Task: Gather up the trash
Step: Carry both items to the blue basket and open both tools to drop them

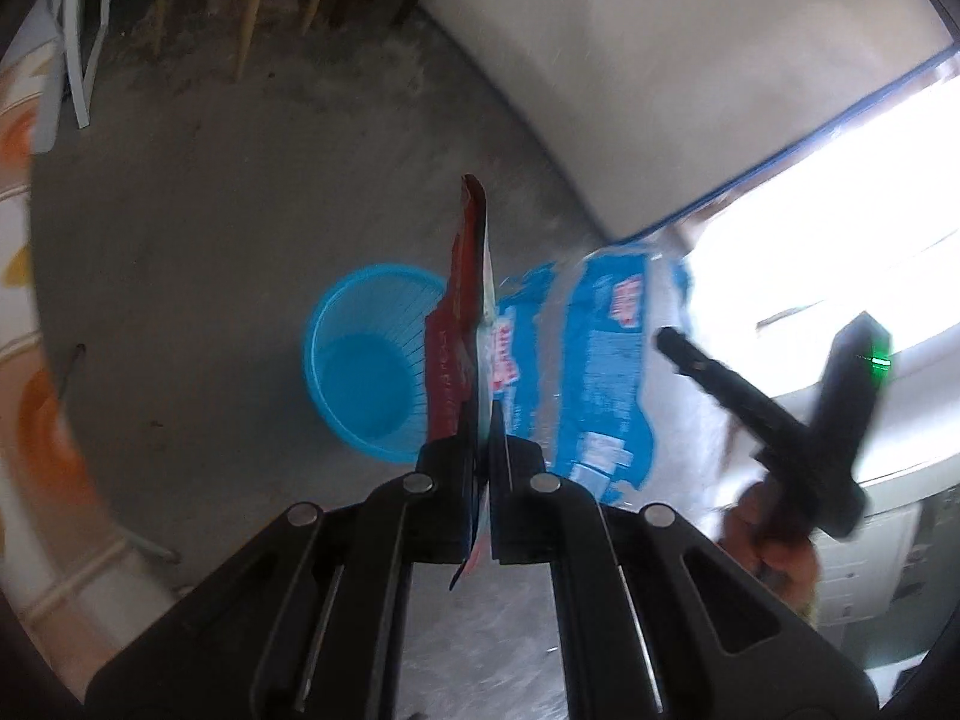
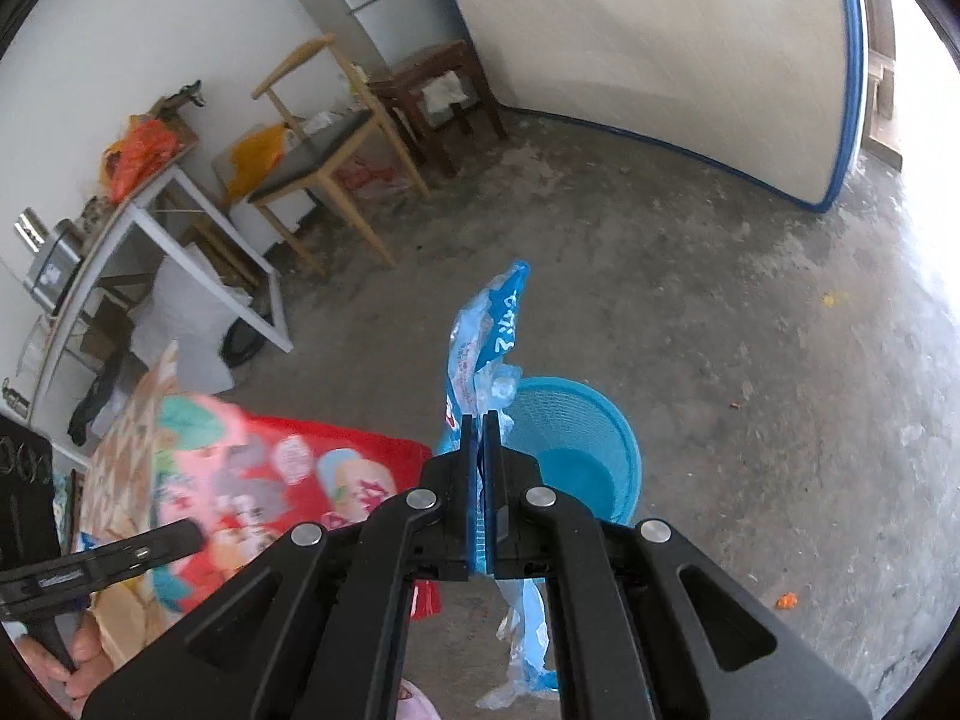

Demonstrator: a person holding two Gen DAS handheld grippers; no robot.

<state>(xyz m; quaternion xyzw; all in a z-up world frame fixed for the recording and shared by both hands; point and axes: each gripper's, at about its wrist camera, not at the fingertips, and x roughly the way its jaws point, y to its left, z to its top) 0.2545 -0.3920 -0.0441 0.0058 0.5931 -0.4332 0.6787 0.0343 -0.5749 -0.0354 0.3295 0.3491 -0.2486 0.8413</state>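
A bare concrete floor runs to a pale wall with a blue-edged panel. A light wooden chair stands beside a dark wooden stool. Left of them a white worktop carries an orange plastic bag and a metal appliance. Small orange scraps lie on the floor.

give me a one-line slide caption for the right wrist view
Right gripper clamped on a blue plastic wrapper, held above a blue basket on the concrete floor.

Concrete floor bears a blue basket
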